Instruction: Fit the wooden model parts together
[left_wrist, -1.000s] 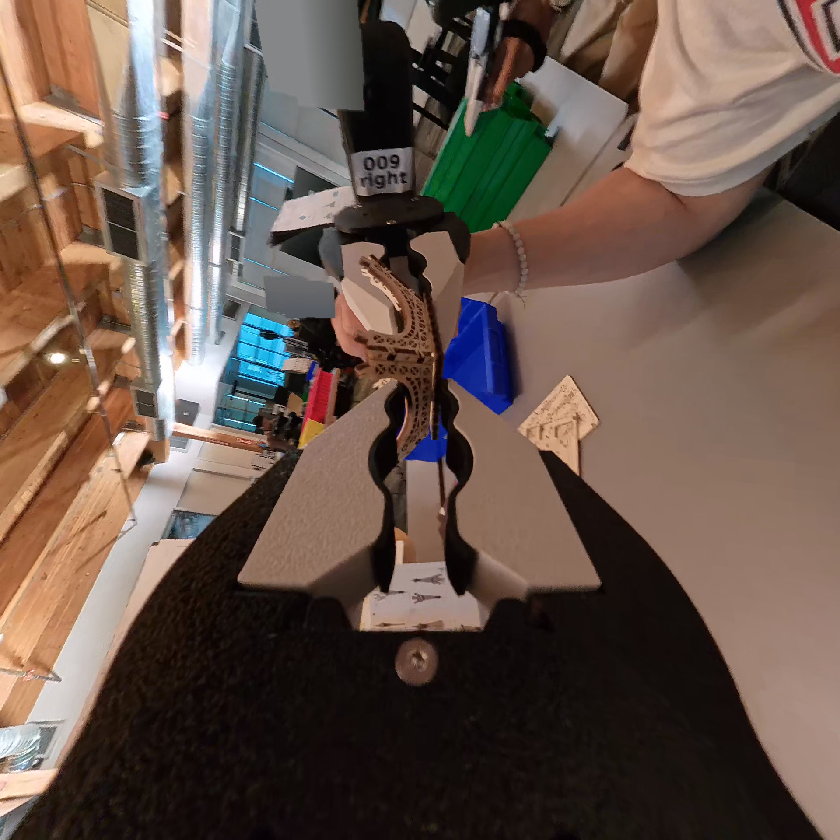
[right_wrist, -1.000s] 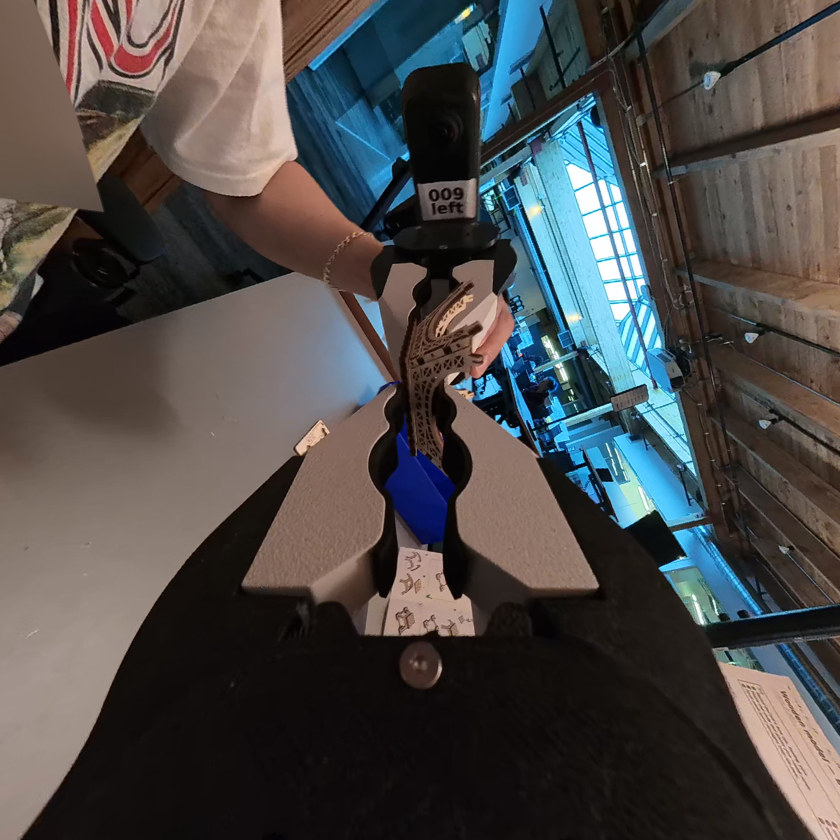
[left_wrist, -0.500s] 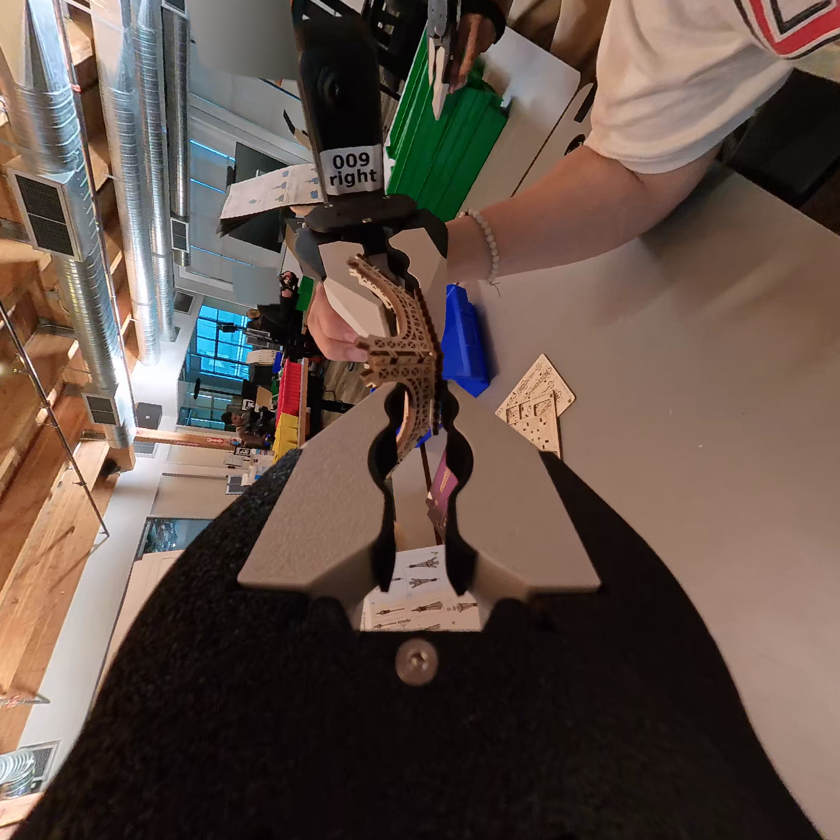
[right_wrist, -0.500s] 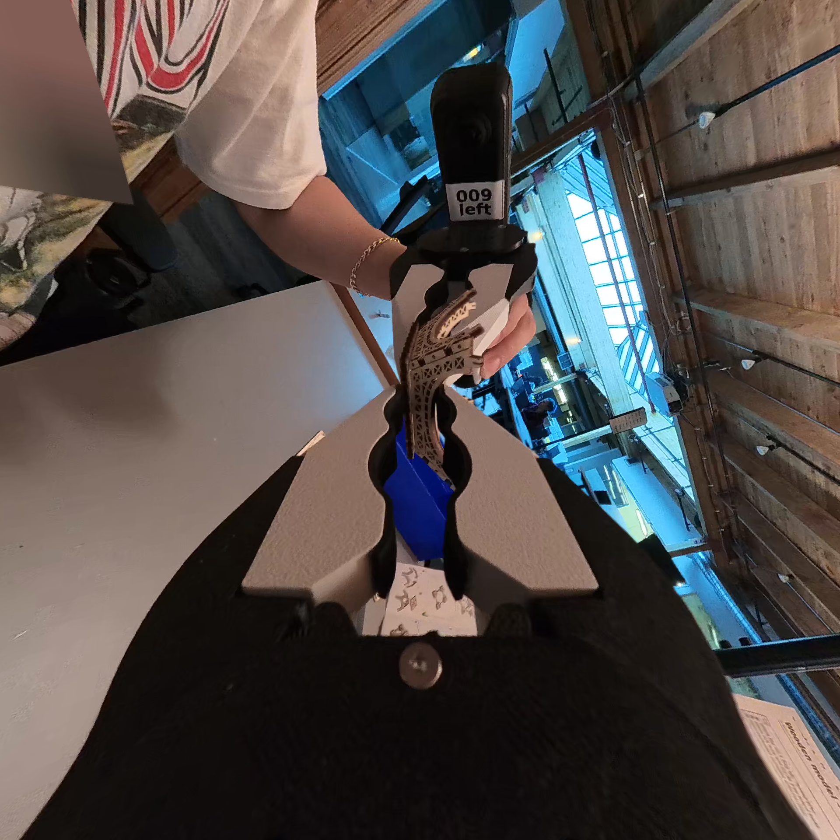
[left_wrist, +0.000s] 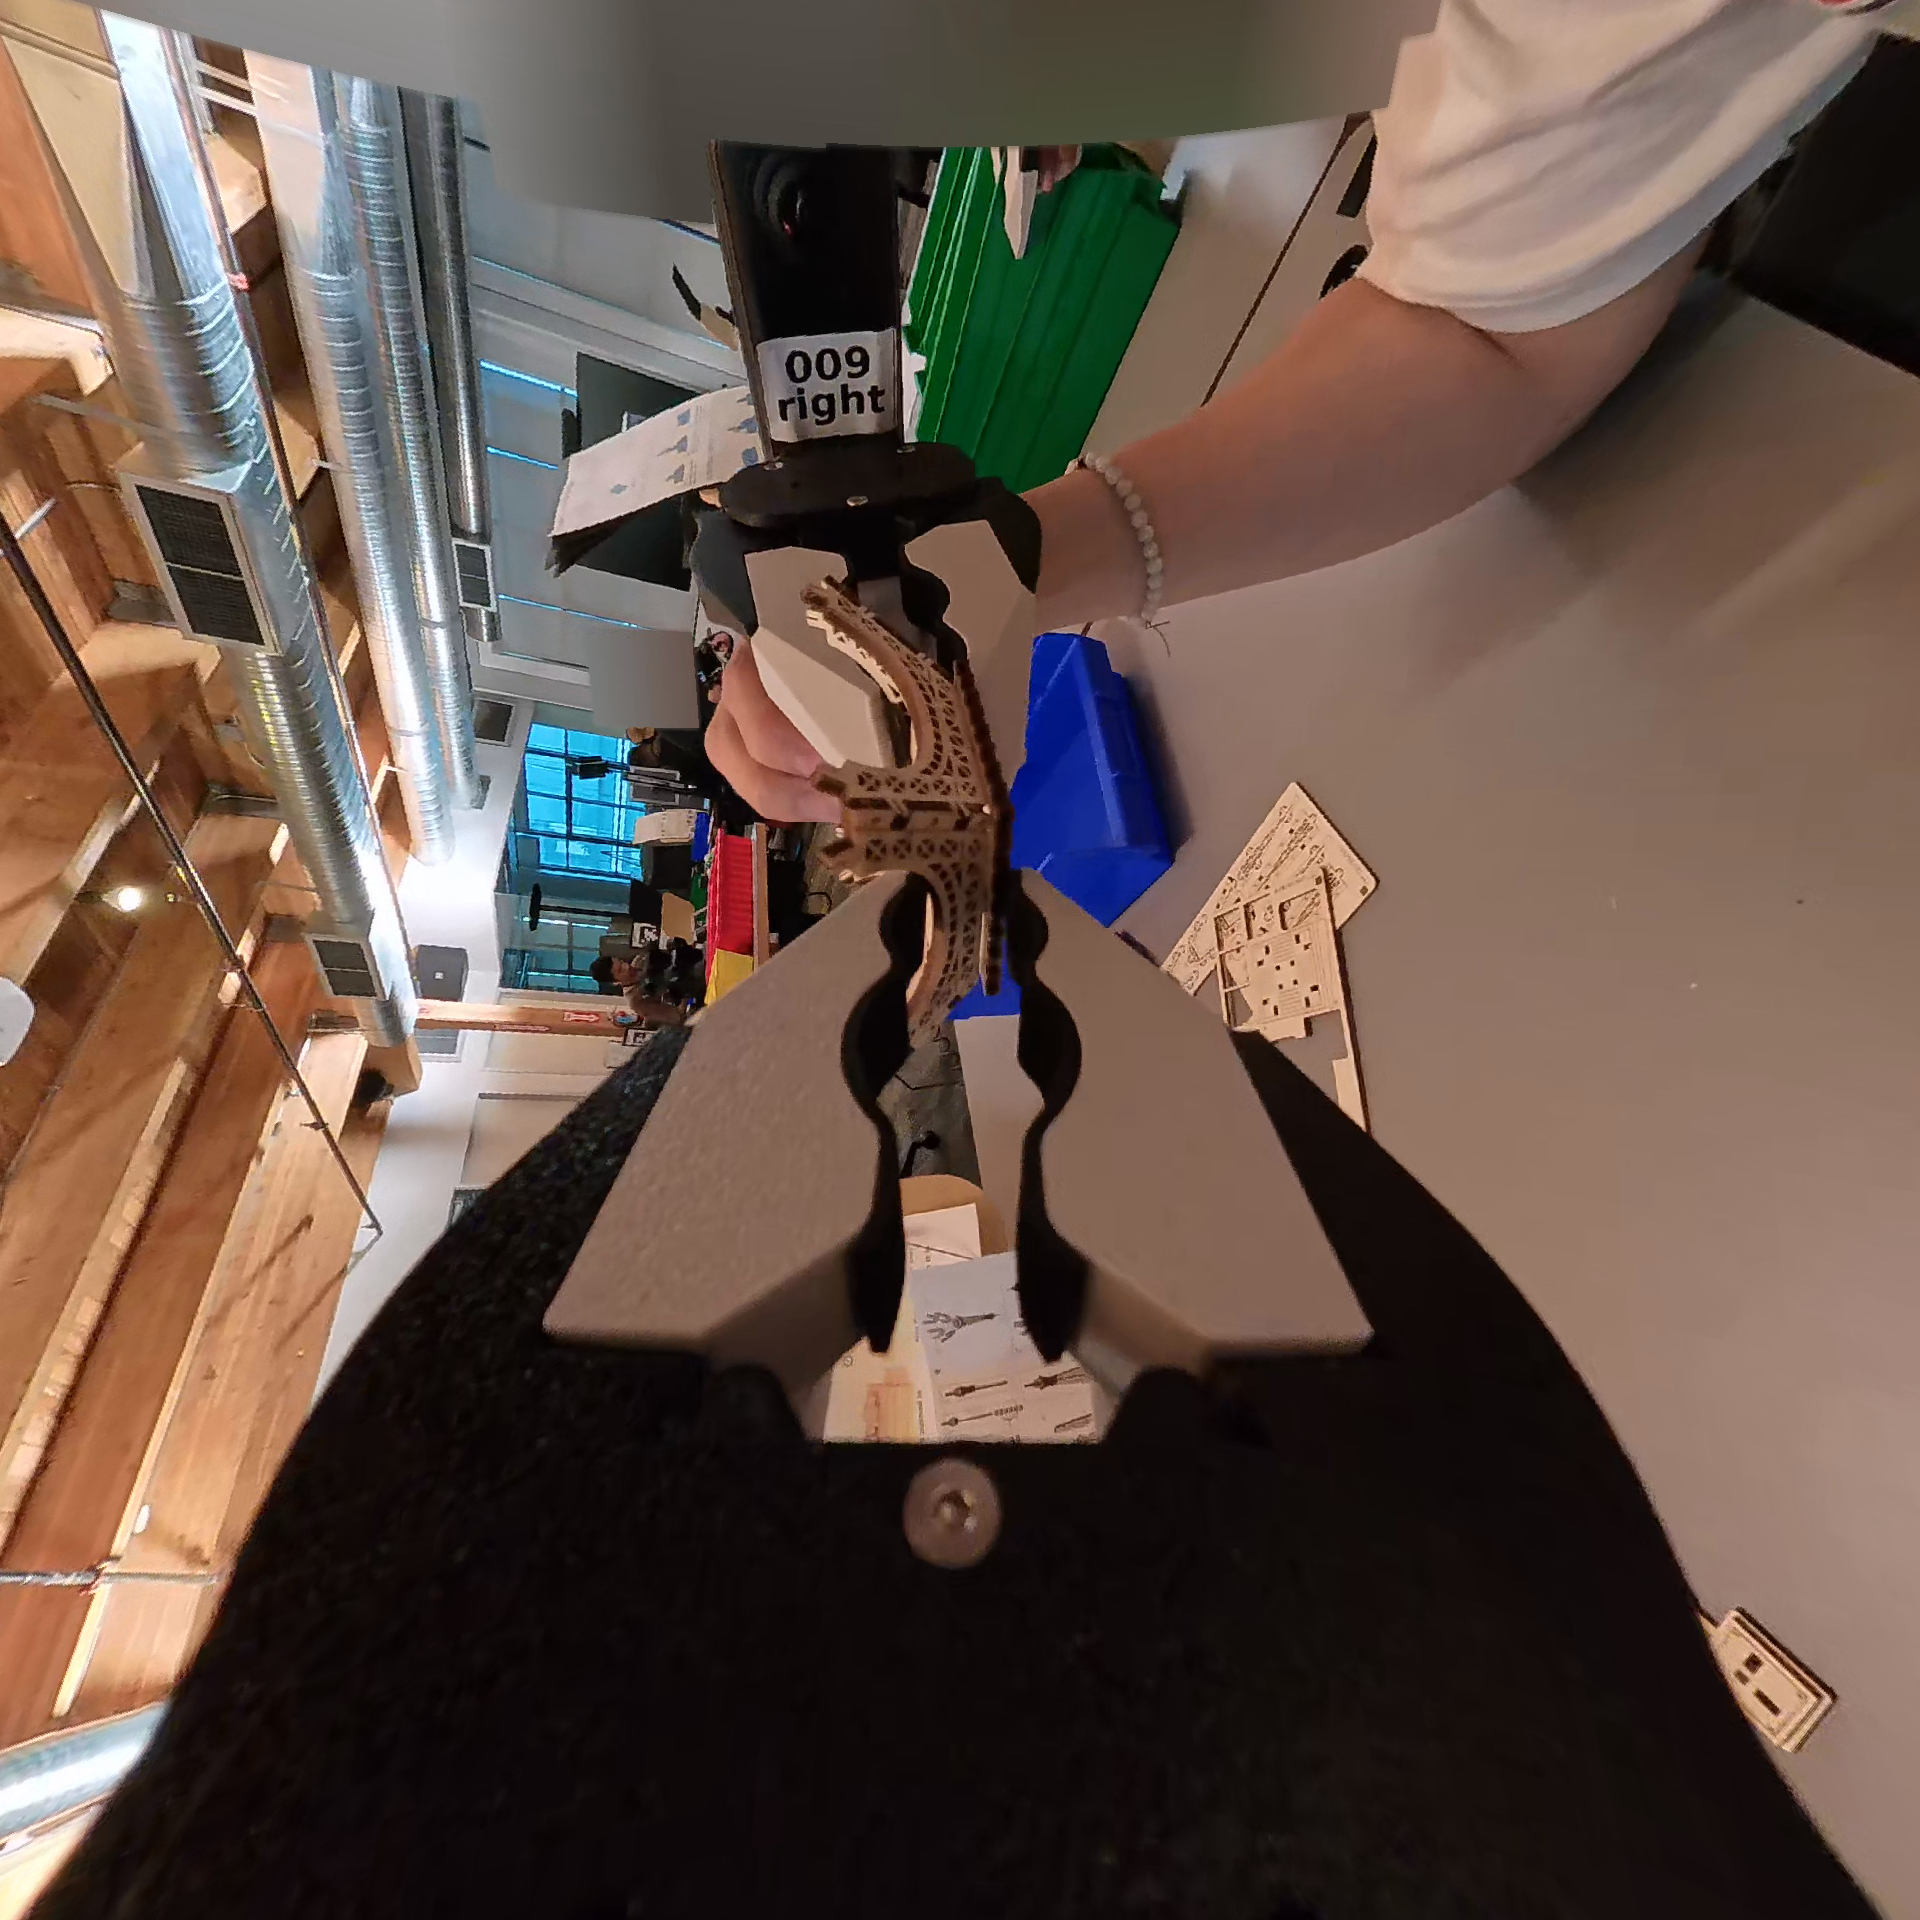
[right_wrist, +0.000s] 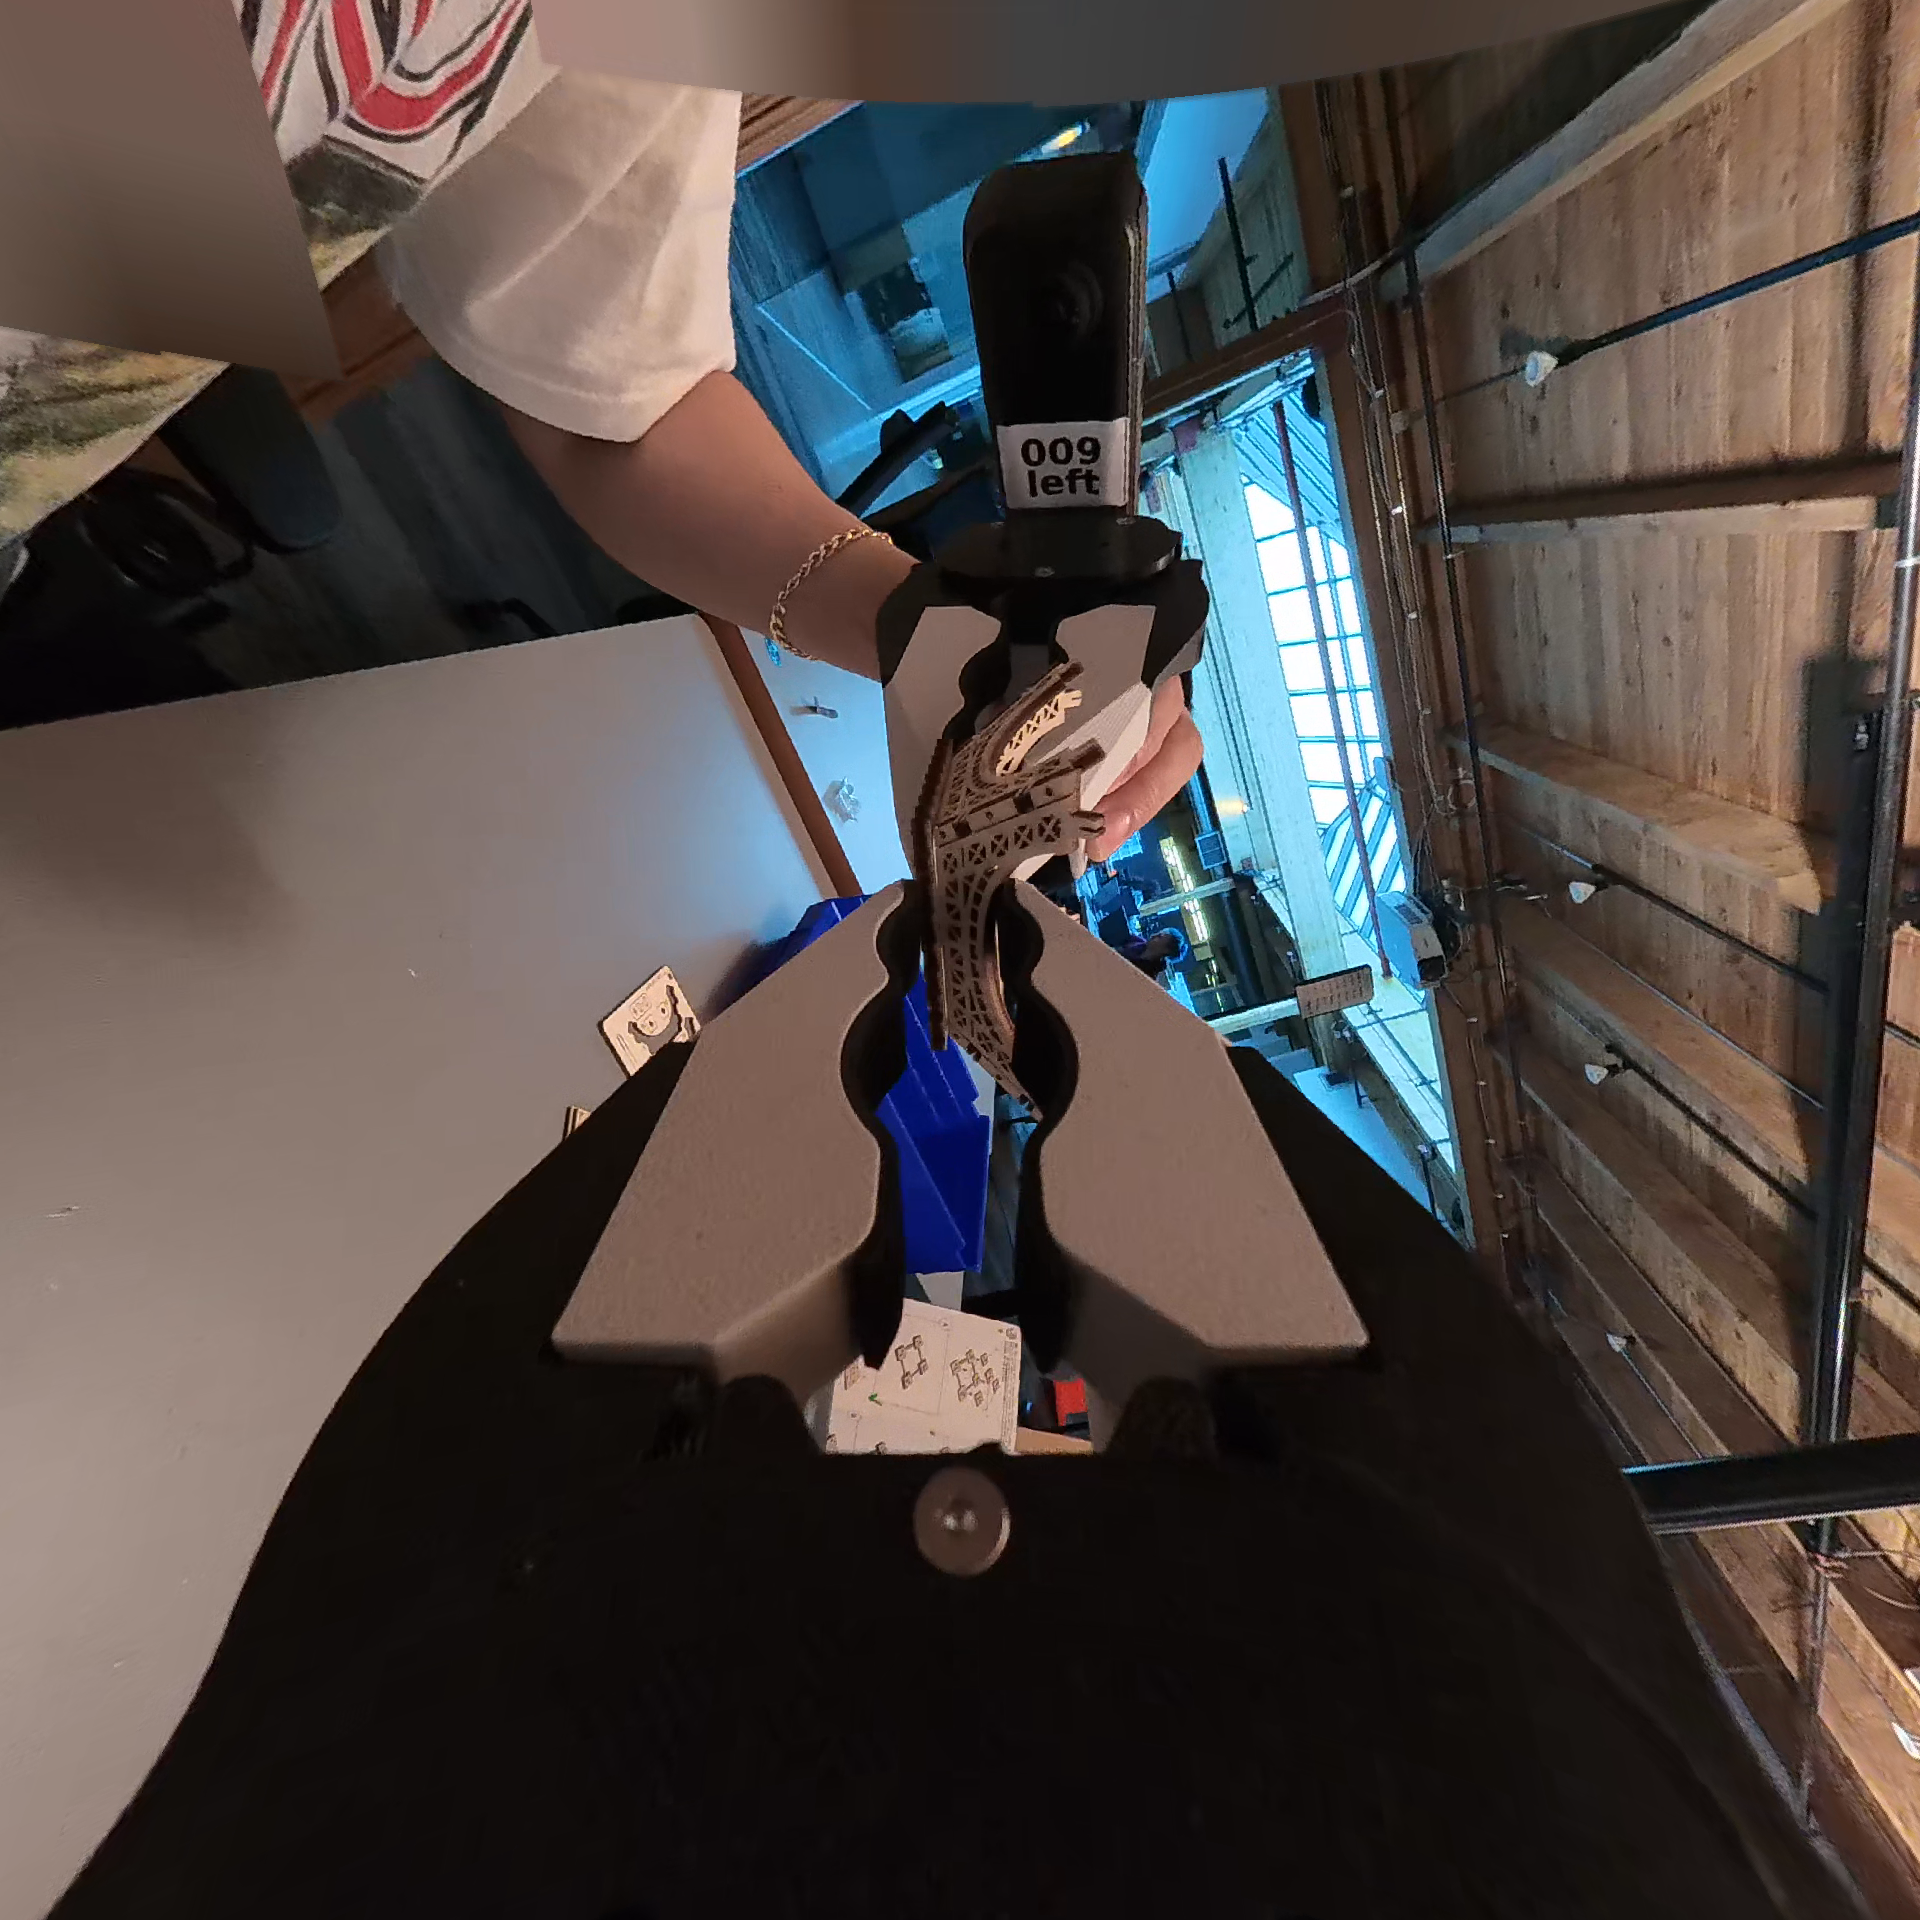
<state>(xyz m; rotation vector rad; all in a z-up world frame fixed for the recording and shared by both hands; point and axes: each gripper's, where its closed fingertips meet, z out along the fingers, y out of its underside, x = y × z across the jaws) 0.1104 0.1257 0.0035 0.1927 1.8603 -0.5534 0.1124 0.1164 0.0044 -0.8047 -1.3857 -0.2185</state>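
Note:
A brown wooden lattice tower model (left_wrist: 914, 821) hangs in the air between my two grippers, above the grey table (left_wrist: 1558, 831). My left gripper (left_wrist: 951, 899) is shut on one end of it. My right gripper (right_wrist: 961, 899) is shut on the other end of the model (right_wrist: 987, 831). The right gripper shows farther off in the left wrist view (left_wrist: 914, 717), and the left gripper shows farther off in the right wrist view (right_wrist: 1013, 769). A person's hands hold both grippers.
A blue bin (left_wrist: 1091, 779) stands on the table behind the model. Flat wooden part sheets (left_wrist: 1278, 935) lie beside it, and a small wooden piece (left_wrist: 1766, 1673) lies nearer. Green bins (left_wrist: 1029, 301) stand at the far edge. A printed instruction sheet (right_wrist: 925, 1392) lies below the grippers. Only a small space, under 4 cm, lies between the two pairs of fingers.
Both grippers have swung and tilted a little together with the model held between them. The hold on the model is the same.

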